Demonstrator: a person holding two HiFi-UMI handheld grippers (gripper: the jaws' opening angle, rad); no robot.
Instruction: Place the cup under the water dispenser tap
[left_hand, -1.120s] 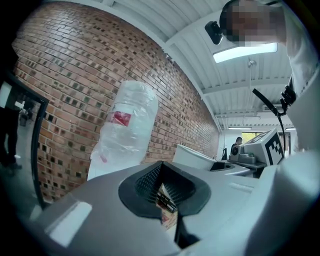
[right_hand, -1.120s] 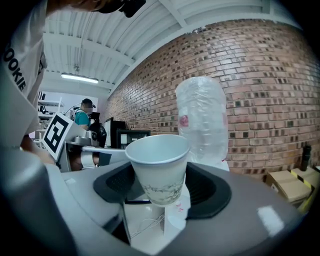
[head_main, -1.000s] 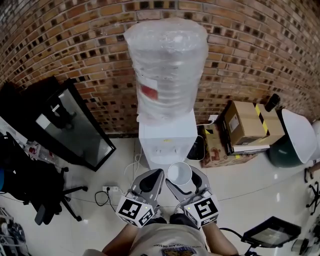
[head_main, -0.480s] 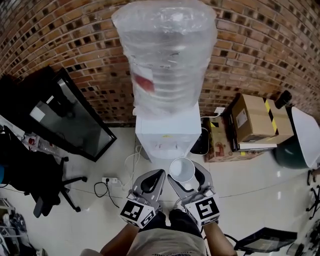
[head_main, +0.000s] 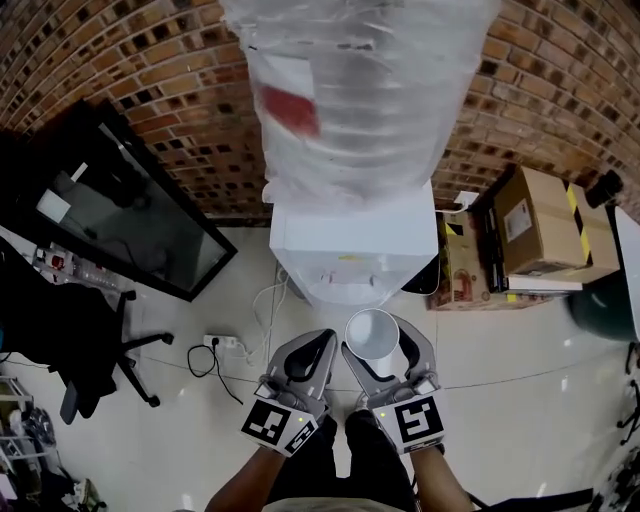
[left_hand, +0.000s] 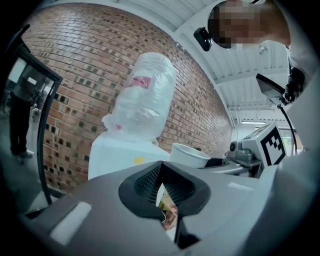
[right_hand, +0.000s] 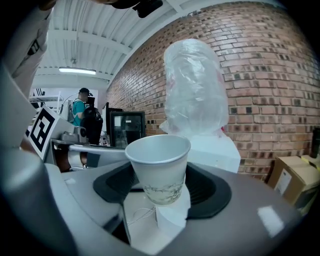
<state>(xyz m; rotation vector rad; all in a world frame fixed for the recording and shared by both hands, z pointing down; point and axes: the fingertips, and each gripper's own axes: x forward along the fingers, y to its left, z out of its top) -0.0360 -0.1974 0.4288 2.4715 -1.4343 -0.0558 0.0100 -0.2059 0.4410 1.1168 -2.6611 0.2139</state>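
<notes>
The cup (right_hand: 159, 167) is held upright in the wide-spread jaws of the right gripper (head_main: 384, 338), with the water dispenser (head_main: 345, 245) front directly ahead and near; the left gripper (head_main: 303, 352) is closed, empty.

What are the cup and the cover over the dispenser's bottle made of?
Cup: looks like paper, matte white with a rolled rim and faint grey print.
Bottle cover: likely thin clear plastic film, crinkled and glossy.
</notes>
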